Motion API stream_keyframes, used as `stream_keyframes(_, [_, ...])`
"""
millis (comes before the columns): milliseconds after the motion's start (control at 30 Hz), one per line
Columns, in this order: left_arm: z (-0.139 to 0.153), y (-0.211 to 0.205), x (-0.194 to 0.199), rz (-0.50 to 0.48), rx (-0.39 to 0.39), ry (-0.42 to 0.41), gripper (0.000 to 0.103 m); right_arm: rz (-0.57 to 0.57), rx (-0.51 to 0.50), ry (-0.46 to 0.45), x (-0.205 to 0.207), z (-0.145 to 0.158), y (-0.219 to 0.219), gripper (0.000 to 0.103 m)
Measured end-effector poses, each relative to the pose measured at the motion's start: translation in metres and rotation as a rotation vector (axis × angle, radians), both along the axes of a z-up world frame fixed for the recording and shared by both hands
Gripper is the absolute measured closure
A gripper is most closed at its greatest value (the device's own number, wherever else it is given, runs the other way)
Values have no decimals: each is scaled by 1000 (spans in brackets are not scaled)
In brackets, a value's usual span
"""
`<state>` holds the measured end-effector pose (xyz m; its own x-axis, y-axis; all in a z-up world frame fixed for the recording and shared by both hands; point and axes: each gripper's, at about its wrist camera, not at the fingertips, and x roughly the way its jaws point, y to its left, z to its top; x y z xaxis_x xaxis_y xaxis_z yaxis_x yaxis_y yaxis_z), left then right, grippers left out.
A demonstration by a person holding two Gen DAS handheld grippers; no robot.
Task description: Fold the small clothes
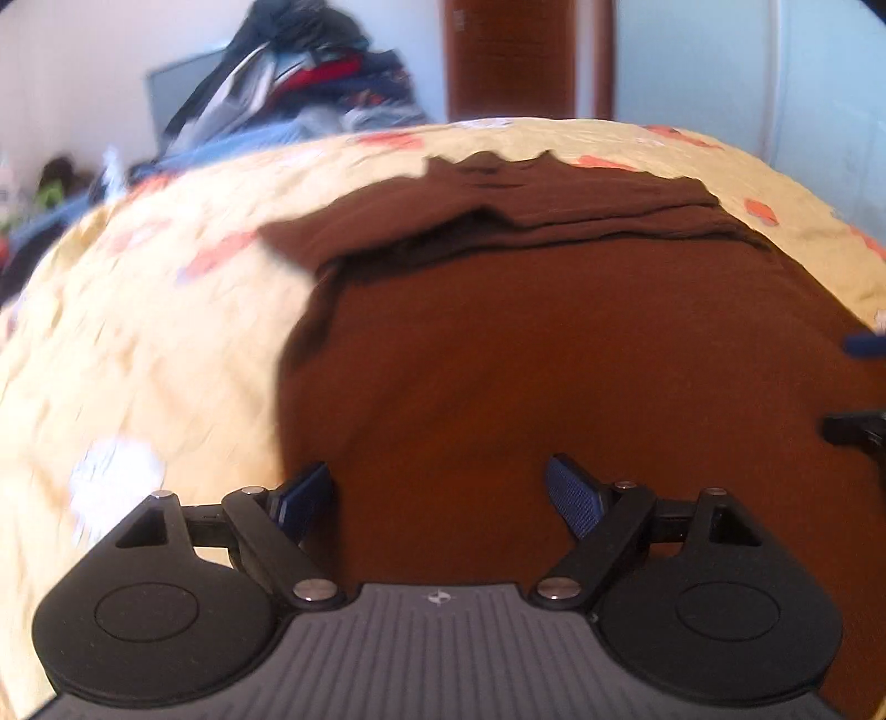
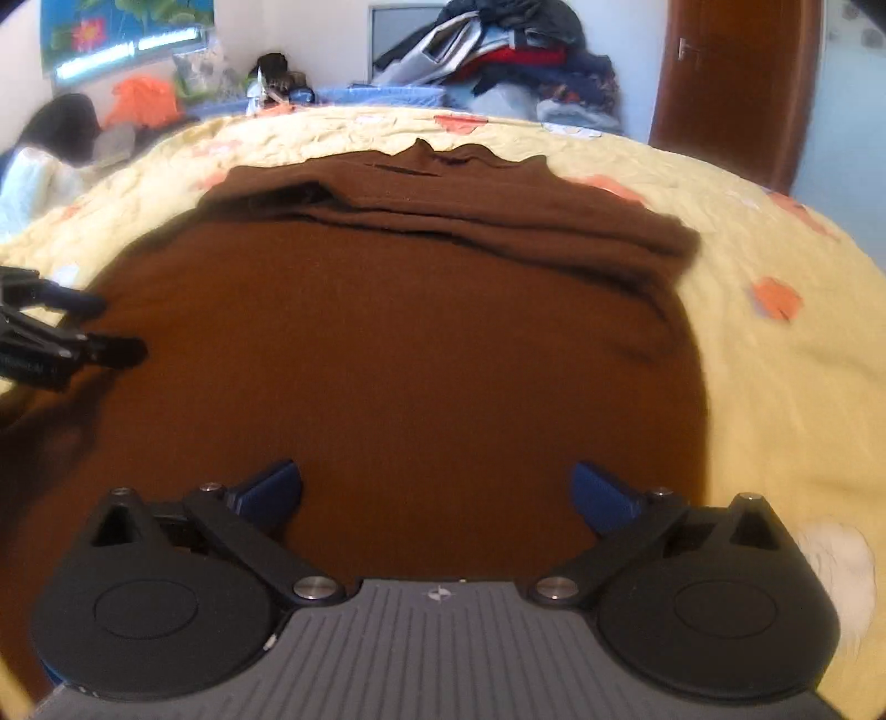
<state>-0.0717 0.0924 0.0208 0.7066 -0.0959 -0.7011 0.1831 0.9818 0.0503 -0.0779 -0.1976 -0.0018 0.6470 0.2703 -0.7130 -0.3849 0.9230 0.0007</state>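
A brown garment (image 1: 554, 360) (image 2: 387, 343) lies flat on a yellow quilted bedspread (image 1: 138, 332) (image 2: 775, 387), its far end folded back in several layers. My left gripper (image 1: 437, 476) hovers open over the near left part of the cloth, with nothing between its blue pads. My right gripper (image 2: 434, 473) stands open wide over the near right part, also empty. Each gripper shows at the edge of the other's view: the left gripper (image 2: 72, 332) at the left edge of the right wrist view, the right gripper (image 1: 855, 426) at the right edge of the left wrist view.
A tall pile of mixed clothes (image 1: 310, 72) (image 2: 498, 50) sits beyond the bed's far edge on a blue basket (image 2: 382, 94). A brown wooden door (image 1: 509, 55) (image 2: 736, 83) stands behind. Orange and white patches dot the bedspread around the garment.
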Motion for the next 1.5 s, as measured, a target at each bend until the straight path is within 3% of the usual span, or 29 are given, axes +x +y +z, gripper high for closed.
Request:
stream_keyframes(133, [9,17,-2,89,16,36,17,3,-15,49,-10,8,-12,0])
stream_keyframes(200, [21,9,1,103,56,7,19,-24,-12,106,4,22,-10,2])
stream_keyframes(300, [43,-19,6,26,29,-109,18,-64,103,42,28,48,-5,0])
stream_keyframes(367, [44,-45,19,-33,34,-138,18,-53,155,-11,52,57,5,0])
stream_keyframes(433, [32,-67,39,-63,54,-115,18,-65,152,13,86,49,19,0])
stream_keyframes(533, [3,-76,69,-42,83,-26,16,-116,26,111,124,16,36,0])
stream_keyframes(600, [-3,-57,67,-21,-10,-33,13,-72,-40,16,108,7,39,0])
stream_keyframes(733, [-9,-41,58,9,-32,-50,4,-53,19,-45,66,-2,5,0])
stream_keyframes(933, [-4,-48,60,80,-7,-16,1,-133,-9,35,49,18,1,0])
stream_keyframes(1100, [7,-61,46,124,-93,88,1,-91,40,34,38,18,21,0])
stream_keyframes(1133, [5,-65,41,130,-78,86,0,-87,15,56,38,10,24,0])
stream_keyframes(1200, [-1,-75,28,121,-11,40,0,-69,-18,-38,24,2,28,0])
stream_keyframes(1233, [-3,-75,23,128,-24,25,0,-81,9,-43,21,1,25,0])
stream_keyframes(1500, [-9,-73,14,132,-30,-29,0,-88,-6,37,13,18,24,0])
